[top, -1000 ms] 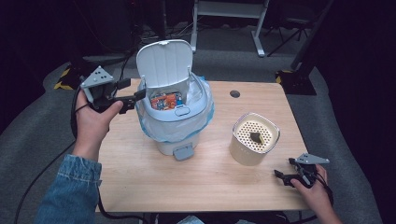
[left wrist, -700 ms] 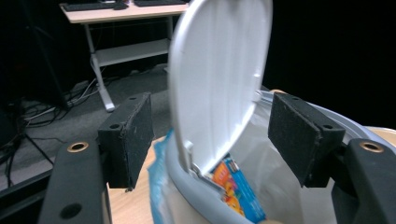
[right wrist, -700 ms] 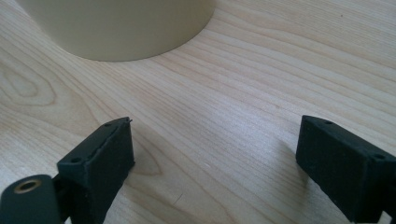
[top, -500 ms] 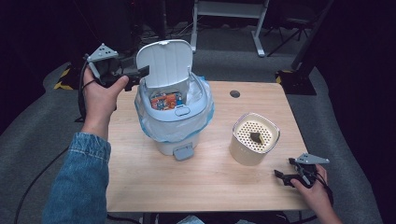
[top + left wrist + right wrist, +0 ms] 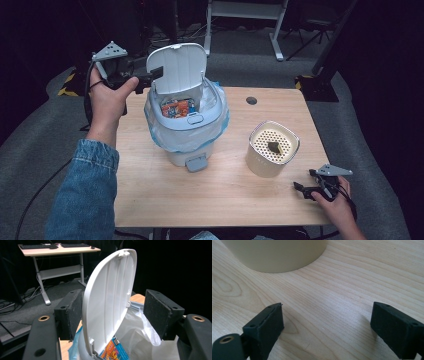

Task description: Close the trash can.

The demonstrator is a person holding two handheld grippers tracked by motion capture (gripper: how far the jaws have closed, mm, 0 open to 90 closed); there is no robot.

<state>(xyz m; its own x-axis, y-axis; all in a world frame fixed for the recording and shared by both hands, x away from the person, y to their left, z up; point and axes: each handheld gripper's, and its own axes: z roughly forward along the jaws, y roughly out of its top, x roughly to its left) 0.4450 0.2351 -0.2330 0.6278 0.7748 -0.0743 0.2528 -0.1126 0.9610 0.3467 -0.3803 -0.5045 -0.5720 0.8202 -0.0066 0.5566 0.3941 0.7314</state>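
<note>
Jaws of the left gripper point(image 5: 113, 315) stand wide astride the raised lid point(image 5: 110, 302) of the lined pedal bin point(image 5: 186, 131) at the table's far left, not pinching; closing it likely comes next, while the right gripper point(image 5: 327, 327) rests open.

No word, brand or number can be read with confidence. The orange-and-blue printed packet point(image 5: 113, 352) inside the lidded bin point(image 5: 186, 131) bears bright graphics and what may be small lettering, too blurred to make out.
</note>
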